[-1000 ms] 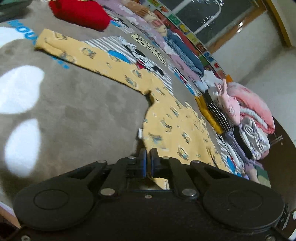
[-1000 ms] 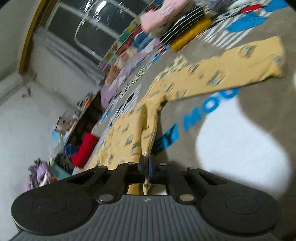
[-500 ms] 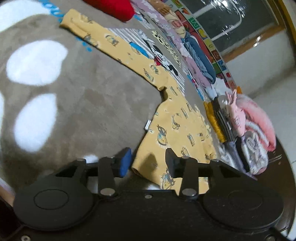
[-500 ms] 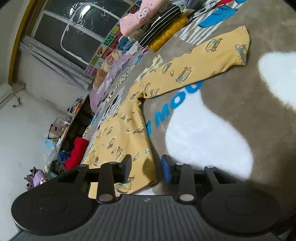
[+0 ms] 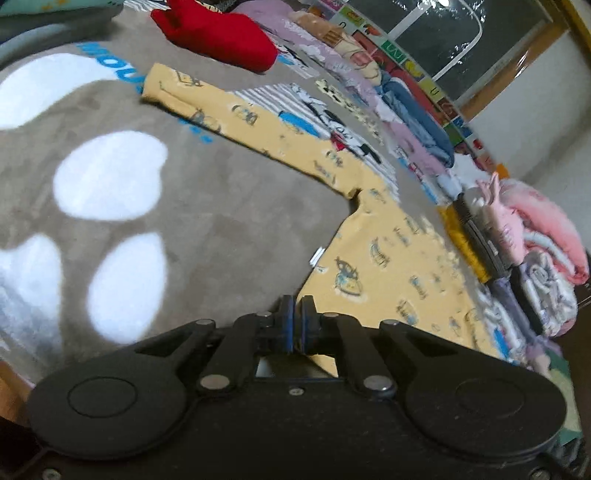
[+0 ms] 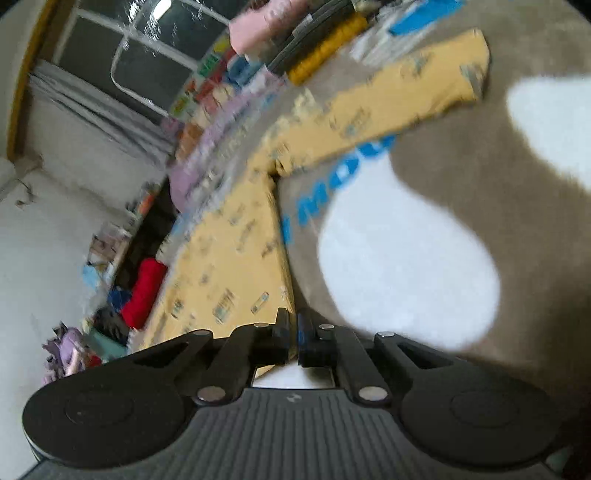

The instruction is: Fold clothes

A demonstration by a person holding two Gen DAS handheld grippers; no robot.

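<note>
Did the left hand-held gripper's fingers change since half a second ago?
Yes. The left hand-held gripper was open around the yellow shirt hem; now it is shut on it, by the grey rug.

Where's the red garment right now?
In the left wrist view the red garment lies at the top, on the grey rug just beyond the yellow shirt's outstretched sleeve. The right wrist view shows it at far left.

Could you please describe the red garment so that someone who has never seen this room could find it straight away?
Start at the big grey-brown rug with white patches, where a yellow printed top lies spread out. Follow its long sleeve to the cuff; just beyond lies the red garment. It is the only plain red piece, bundled alone rather than stacked.
</note>
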